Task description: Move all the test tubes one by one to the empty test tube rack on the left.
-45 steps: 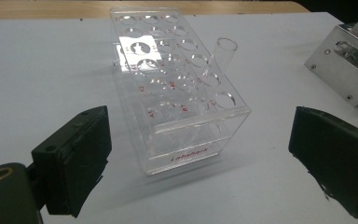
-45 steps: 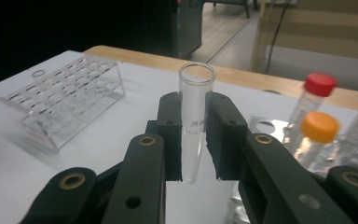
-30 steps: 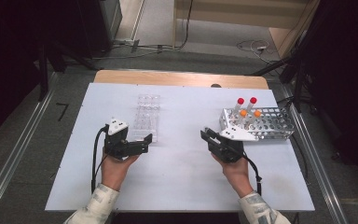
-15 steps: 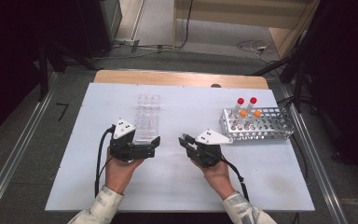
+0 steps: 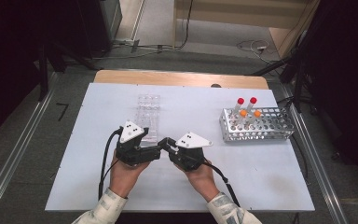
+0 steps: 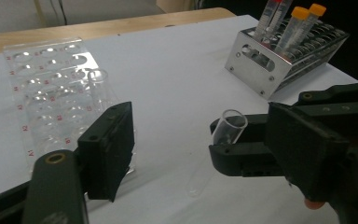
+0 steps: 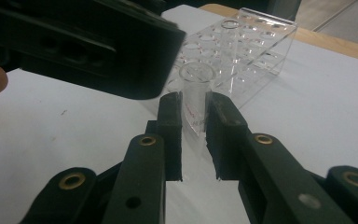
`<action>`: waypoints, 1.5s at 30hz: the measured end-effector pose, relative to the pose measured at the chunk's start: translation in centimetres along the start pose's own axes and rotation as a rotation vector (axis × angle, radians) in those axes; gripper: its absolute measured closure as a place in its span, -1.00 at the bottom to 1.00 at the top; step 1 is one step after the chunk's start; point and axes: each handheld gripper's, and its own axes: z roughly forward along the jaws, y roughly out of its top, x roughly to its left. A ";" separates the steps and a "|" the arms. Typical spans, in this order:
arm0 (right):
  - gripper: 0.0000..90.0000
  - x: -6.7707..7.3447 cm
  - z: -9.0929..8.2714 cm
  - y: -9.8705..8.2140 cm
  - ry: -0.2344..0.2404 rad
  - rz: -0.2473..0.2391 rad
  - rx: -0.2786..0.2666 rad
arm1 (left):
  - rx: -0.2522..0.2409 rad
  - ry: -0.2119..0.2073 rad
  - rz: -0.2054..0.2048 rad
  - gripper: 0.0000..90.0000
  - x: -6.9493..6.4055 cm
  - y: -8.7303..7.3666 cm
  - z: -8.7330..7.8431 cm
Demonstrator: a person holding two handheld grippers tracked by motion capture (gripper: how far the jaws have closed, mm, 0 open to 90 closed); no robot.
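Observation:
My right gripper [image 7: 193, 106] is shut on a clear open-mouthed tube [image 7: 194, 95], held mouth outward. In the left gripper view that tube [image 6: 229, 127] and the right gripper [image 6: 233, 147] sit between the jaws of my left gripper [image 6: 200, 144]. The left jaws have just been closing, but they stand off the tube on both sides. In the high view the left gripper [image 5: 154, 153] and right gripper [image 5: 167, 143] meet tip to tip at the table's middle front.
A clear plastic rack [image 5: 148, 115] stands just behind the grippers, with one clear tube [image 6: 98, 86] upright in it. A metal rack [image 5: 256, 129] at the right holds red-capped [image 5: 246, 101] and orange-capped tubes [image 5: 250, 113]. The white tabletop [image 5: 261, 177] ends at a wooden strip at the back.
My right gripper has moved left from beside the metal rack to the middle, carrying the tube up to the left gripper. The left gripper has shifted slightly right and its jaws have narrowed.

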 end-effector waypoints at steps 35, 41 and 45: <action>-0.10 -1.1 -1.7 0.0 0.024 -0.047 0.056 | -0.065 -0.081 -0.003 0.71 0.7 2.6 0.5; -0.18 -2.0 -2.2 -0.7 0.011 -0.033 0.071 | -0.064 -0.034 -0.011 0.71 2.0 4.1 0.4; -0.21 -2.6 -2.2 -1.2 -0.006 -0.030 0.085 | -0.078 0.001 -0.023 0.71 3.0 4.7 0.2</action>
